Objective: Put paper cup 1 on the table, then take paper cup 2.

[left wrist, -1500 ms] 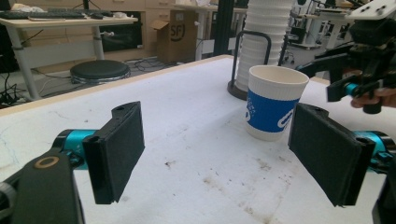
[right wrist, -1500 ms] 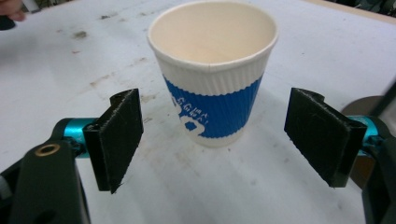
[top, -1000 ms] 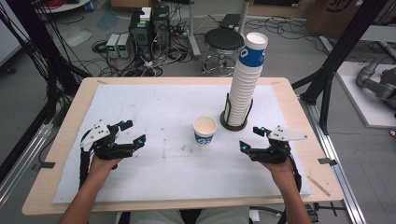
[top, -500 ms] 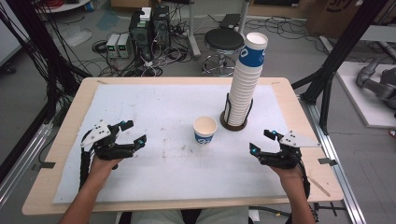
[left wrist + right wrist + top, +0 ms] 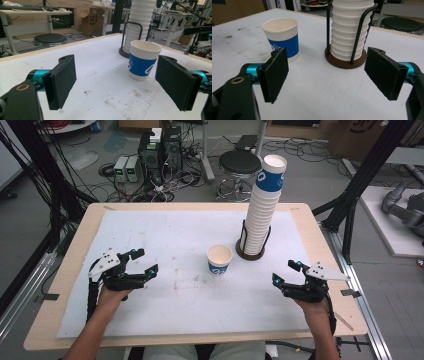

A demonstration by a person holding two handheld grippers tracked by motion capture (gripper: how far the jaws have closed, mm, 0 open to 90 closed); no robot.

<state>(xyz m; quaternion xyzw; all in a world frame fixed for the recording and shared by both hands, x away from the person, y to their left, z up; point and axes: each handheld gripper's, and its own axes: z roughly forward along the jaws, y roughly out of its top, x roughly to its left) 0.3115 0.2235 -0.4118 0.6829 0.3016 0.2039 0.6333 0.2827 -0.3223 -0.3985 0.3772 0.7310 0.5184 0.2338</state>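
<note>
A single white paper cup (image 5: 219,258) with a blue band stands upright near the middle of the table. Just right of it and farther back, a tall stack of the same cups (image 5: 261,205) rises from a black wire holder on a round brown base (image 5: 249,254). My left gripper (image 5: 145,260) rests at the table's left, jaws wide apart with nothing between them; in the left gripper view (image 5: 120,82) the cup (image 5: 142,62) stands ahead. My right gripper (image 5: 284,272) sits at the right, open and empty (image 5: 329,75), facing the cup (image 5: 282,40) and the stack (image 5: 348,32).
A white sheet (image 5: 165,225) covers most of the wooden table (image 5: 65,285). Behind the far edge are a black stool (image 5: 240,162) and computer boxes (image 5: 160,147) on the floor. Black frame posts (image 5: 360,180) stand at the right.
My right gripper has slid to the right, toward the table's right edge. The left gripper, the cup and the stack have stayed put.
</note>
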